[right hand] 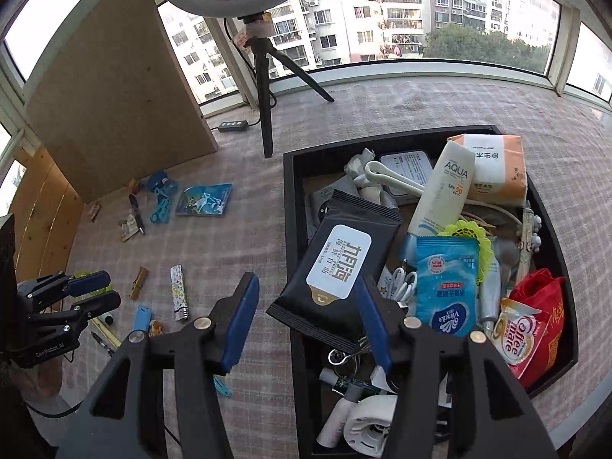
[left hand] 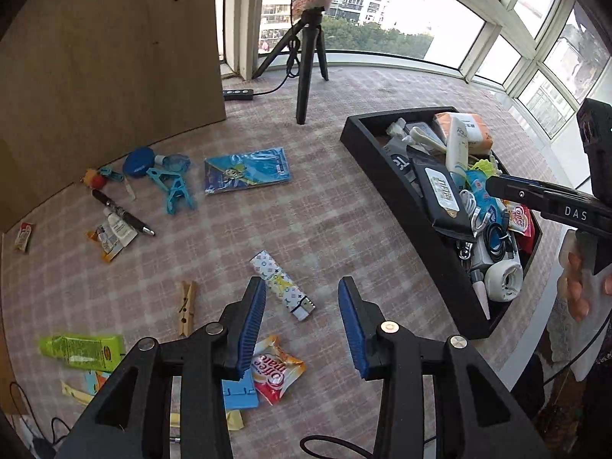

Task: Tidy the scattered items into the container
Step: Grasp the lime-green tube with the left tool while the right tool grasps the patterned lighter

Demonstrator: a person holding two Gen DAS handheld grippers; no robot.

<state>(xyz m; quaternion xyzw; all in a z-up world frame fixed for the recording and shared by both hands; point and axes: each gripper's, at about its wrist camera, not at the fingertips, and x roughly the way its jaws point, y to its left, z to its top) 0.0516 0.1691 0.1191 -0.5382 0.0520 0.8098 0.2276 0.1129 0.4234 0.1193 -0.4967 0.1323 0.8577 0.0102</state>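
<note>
A black tray point(left hand: 382, 176) point(right hand: 294, 206) on the checked cloth is heaped with items. A black wet-wipe pack point(right hand: 336, 264) point(left hand: 443, 199) lies tilted on its left rim. My right gripper point(right hand: 306, 325) is open and empty, its jaws on either side of the pack's near end. My left gripper point(left hand: 302, 325) is open and empty above the cloth, over a patterned lighter point(left hand: 283, 285) and a Coffee-mate sachet point(left hand: 277, 371). Scattered items include a wooden clothespin point(left hand: 187, 308), a green tube point(left hand: 82, 350), a blue booklet point(left hand: 246, 170), a blue clip point(left hand: 174, 191) and a pen point(left hand: 122, 212).
A ring-light tripod point(left hand: 306, 72) stands at the back with a power strip point(left hand: 238, 94) beside it. A tall cardboard panel point(left hand: 111, 61) stands at the back left. Windows run along the far edge. The tray sits near the table's right edge.
</note>
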